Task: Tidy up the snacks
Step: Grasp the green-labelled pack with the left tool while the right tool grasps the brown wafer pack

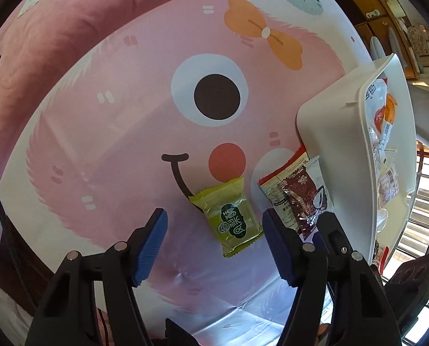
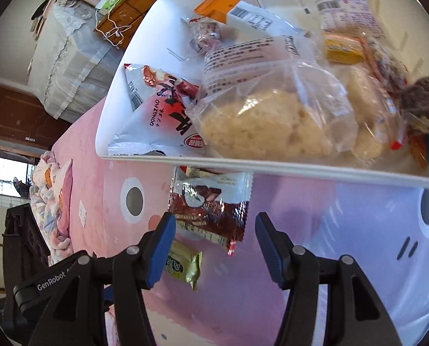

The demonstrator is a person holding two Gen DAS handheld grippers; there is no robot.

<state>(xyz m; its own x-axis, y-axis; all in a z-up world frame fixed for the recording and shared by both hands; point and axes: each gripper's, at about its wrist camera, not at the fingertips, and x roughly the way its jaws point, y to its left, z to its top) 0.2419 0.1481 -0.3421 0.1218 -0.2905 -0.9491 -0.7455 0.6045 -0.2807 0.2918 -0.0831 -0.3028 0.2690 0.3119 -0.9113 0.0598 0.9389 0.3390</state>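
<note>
mostly pink cartoon bedsheet (image 1: 128, 132), white tray (image 1: 344, 121), wooden cabinets (image 2: 133, 3)

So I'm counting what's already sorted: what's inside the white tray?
The white tray holds a clear bag of pale crumbly snack, a red-and-white Dongzao packet, an orange-ended packet and several small wrapped sweets. Whatever lies beneath that pile is covered.

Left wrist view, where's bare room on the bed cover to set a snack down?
Free: the wide stretch of bed cover left of the green snack packet, up to the pink pillow. Crowded: right side, where the brown snack packet lies against the white tray, already heaped with snacks.
</note>
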